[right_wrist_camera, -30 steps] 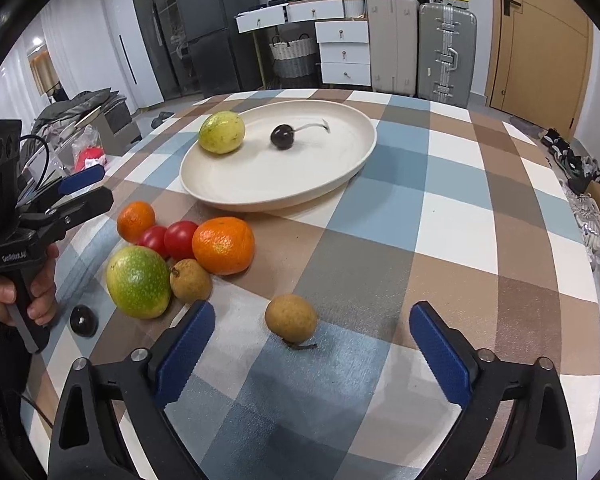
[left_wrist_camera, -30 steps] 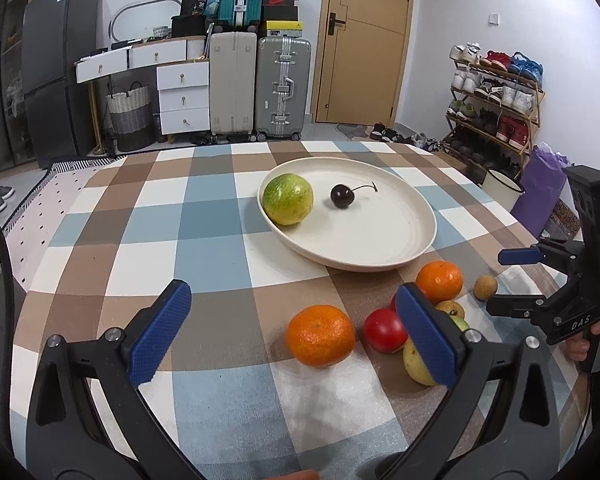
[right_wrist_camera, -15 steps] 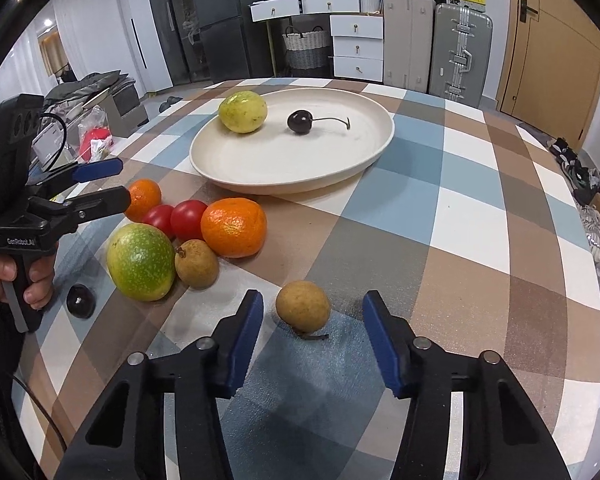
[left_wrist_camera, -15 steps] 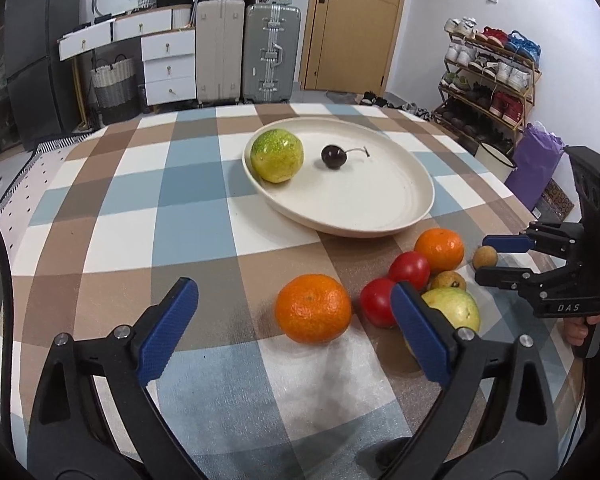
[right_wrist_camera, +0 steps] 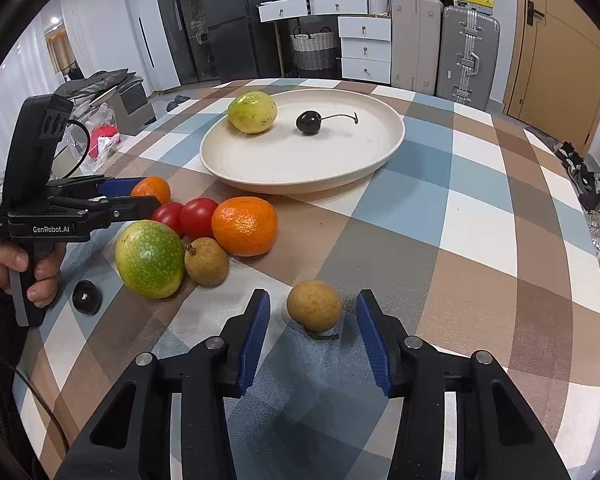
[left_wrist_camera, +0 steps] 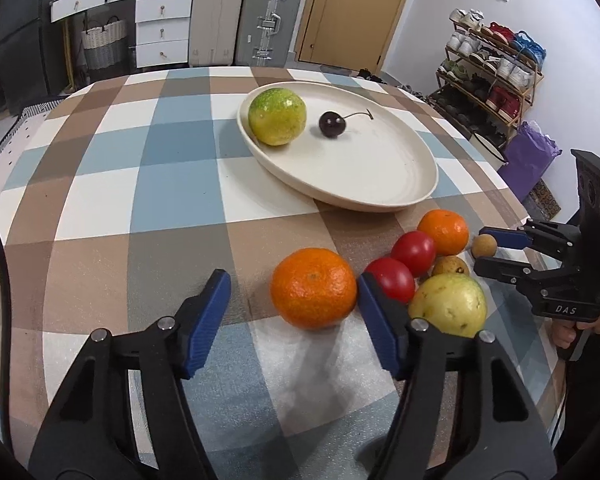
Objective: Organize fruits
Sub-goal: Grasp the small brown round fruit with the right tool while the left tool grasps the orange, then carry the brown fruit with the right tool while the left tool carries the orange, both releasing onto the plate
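A cream plate [left_wrist_camera: 364, 204] holds a green-yellow fruit [left_wrist_camera: 277, 116] and a dark cherry [left_wrist_camera: 332, 124]. In front of it lie two oranges, two red tomatoes [left_wrist_camera: 414, 246], a brown longan [right_wrist_camera: 206, 261] and a second green-yellow fruit [left_wrist_camera: 448, 304]. My left gripper [left_wrist_camera: 292, 312] has the nearer orange [left_wrist_camera: 313, 287] between its closing jaws. The right pad is at the peel; a gap remains on the left. My right gripper [right_wrist_camera: 312, 328] is closing around a lone longan [right_wrist_camera: 314, 305], with gaps on both sides. The left wrist view shows that longan [left_wrist_camera: 482, 245] at the right gripper's tips.
A loose dark cherry [right_wrist_camera: 87, 297] lies near the hand holding the left gripper [right_wrist_camera: 136, 194]. The checked tablecloth ends close on the right, above a purple bag [left_wrist_camera: 532, 156] and a shoe rack [left_wrist_camera: 496, 64]. Suitcases [left_wrist_camera: 268, 20] and drawers stand behind the table.
Both pairs of jaws have narrowed a lot. The left gripper dropped and came forward over the near orange. The right gripper stayed put, and the longan now sits between its jaws.
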The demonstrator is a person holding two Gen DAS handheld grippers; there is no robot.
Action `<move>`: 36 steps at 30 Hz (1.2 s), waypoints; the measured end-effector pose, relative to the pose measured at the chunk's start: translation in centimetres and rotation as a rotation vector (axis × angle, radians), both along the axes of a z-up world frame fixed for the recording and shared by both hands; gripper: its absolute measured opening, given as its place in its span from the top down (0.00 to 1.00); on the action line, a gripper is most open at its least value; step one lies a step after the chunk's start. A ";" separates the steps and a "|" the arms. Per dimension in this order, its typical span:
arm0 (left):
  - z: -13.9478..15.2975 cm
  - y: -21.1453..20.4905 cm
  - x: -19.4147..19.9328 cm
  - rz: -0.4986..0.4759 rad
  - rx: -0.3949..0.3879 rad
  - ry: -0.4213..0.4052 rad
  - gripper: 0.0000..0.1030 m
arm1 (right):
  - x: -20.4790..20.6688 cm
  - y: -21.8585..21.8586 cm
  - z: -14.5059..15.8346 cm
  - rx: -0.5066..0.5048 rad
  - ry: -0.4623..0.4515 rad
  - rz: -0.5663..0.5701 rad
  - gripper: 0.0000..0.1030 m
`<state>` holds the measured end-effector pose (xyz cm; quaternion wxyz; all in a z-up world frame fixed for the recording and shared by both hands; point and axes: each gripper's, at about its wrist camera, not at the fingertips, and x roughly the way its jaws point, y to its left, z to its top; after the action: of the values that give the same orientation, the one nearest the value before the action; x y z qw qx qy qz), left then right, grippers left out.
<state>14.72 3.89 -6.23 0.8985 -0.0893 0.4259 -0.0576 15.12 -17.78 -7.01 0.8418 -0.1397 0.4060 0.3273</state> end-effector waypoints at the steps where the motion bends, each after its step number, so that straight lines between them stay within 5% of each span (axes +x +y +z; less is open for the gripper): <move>1: 0.0 -0.1 0.0 -0.002 0.005 0.001 0.47 | 0.0 0.0 0.0 -0.001 0.000 0.000 0.55; 4: -0.1 -0.4 0.0 -0.033 -0.023 -0.003 0.63 | -0.1 0.3 -0.1 -0.005 -0.002 0.009 0.57; 12: 0.1 -0.9 -0.2 -0.035 -0.009 -0.020 0.63 | -0.4 0.6 -0.1 -0.019 -0.020 0.026 0.74; 36: 2.1 -0.7 -1.9 -0.004 0.004 -0.142 0.63 | -0.5 0.1 1.2 0.046 -0.077 0.006 0.74</move>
<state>12.79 3.22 -4.17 0.9265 -0.0825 0.3612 -0.0649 14.66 -17.68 -5.78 0.8588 -0.1340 0.3654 0.3333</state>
